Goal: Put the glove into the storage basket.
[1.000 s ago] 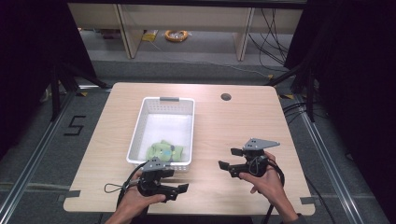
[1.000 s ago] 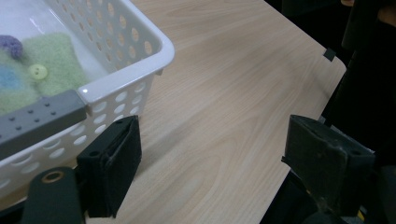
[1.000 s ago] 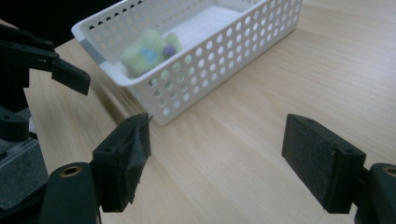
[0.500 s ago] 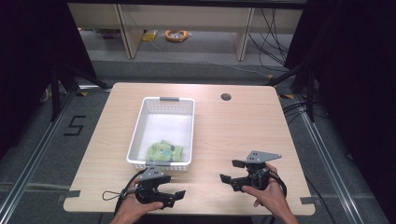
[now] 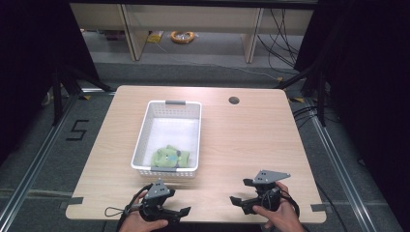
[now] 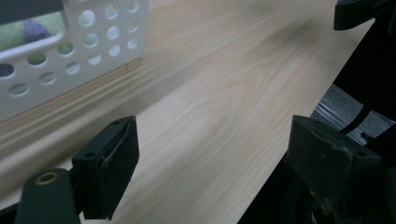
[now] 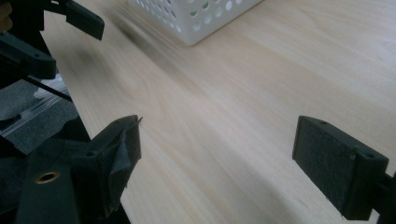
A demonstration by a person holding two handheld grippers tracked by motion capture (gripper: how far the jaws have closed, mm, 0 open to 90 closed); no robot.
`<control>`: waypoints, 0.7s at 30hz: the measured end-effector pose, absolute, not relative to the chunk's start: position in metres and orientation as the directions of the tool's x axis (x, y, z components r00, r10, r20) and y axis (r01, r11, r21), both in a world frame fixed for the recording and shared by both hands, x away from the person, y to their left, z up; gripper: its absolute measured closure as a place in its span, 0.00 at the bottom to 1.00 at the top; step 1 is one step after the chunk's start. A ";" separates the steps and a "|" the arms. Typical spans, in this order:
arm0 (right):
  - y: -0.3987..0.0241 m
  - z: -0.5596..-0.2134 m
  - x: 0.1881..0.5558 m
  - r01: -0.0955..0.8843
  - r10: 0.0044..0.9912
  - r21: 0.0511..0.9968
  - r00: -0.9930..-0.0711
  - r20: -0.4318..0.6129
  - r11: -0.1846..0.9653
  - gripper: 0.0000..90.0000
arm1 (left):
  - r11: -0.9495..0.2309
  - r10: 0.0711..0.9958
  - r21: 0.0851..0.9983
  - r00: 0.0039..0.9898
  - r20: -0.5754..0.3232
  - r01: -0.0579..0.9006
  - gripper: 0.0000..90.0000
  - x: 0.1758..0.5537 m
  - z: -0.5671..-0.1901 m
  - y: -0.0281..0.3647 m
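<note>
Grippers rest low at the table's near edge, both with jaws apart and holding nothing: the left gripper point(image 5: 180, 212) and the right gripper point(image 5: 240, 191), whose jaws have just been opening. Both have drawn back from the white basket point(image 5: 145, 126), where the green plush toy point(image 5: 169, 156) lies at the near end, so the placing looks finished.

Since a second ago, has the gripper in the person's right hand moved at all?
Yes. The right gripper has drawn back toward the near table edge, farther from the white basket. Its jaws have just been opening, with nothing between them.
</note>
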State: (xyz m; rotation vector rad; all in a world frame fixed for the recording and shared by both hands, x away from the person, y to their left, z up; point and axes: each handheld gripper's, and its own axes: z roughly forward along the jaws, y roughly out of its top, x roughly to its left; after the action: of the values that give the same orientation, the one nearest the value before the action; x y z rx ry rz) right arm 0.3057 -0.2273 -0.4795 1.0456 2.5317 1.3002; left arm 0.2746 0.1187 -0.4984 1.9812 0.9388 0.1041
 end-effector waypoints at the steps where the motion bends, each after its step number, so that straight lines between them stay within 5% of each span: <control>1: -0.227 -0.480 0.303 0.550 0.618 0.737 -0.751 0.232 0.392 0.18 | -0.301 0.648 0.767 0.711 -0.271 0.567 0.18 0.274 -0.499 0.120; 21: -0.235 -0.490 0.282 0.513 0.620 0.757 -0.762 0.185 0.405 0.18 | -0.375 0.627 0.749 0.745 -0.228 0.546 0.17 0.262 -0.506 0.116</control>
State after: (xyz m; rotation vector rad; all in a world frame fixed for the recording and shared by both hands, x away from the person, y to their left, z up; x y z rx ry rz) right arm 0.2819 -0.2354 -0.4904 1.0241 2.5254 1.2919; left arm 0.2620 0.1164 -0.5062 2.0634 0.8826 0.1175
